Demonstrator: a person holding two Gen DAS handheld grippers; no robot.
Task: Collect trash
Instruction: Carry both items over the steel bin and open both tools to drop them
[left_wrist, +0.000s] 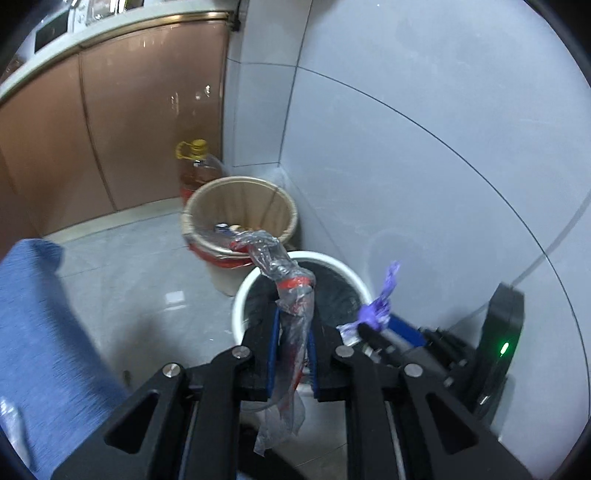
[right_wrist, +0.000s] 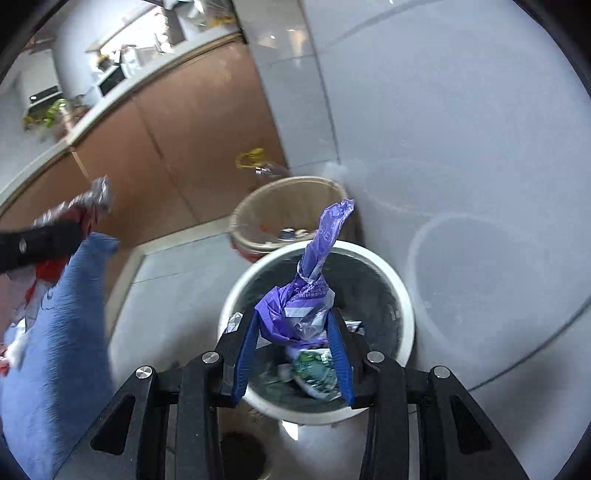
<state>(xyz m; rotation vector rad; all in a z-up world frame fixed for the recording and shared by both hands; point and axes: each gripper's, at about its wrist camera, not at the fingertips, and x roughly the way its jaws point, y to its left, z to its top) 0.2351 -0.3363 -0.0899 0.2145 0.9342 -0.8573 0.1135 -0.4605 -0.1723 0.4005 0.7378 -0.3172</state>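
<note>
My left gripper (left_wrist: 294, 330) is shut on a twisted clear-and-red plastic wrapper (left_wrist: 280, 266), which sticks up over the white bin (left_wrist: 240, 295) with its black liner. To its right, my right gripper (left_wrist: 364, 326) shows with a purple wrapper (left_wrist: 384, 295). In the right wrist view my right gripper (right_wrist: 293, 317) is shut on that crumpled purple wrapper (right_wrist: 321, 236), directly above the white bin (right_wrist: 406, 306), where a green packet (right_wrist: 314, 373) and other trash lie. My left gripper (right_wrist: 79, 225) appears at the far left with its wrapper.
A beige lined bin (left_wrist: 236, 195) with some trash stands just behind the white one, in the corner of the grey tiled wall (left_wrist: 406, 147). A yellow-capped oil bottle (left_wrist: 195, 166) stands by brown cabinets (left_wrist: 129, 129). A person's blue-clothed limb (left_wrist: 44, 332) is at the left.
</note>
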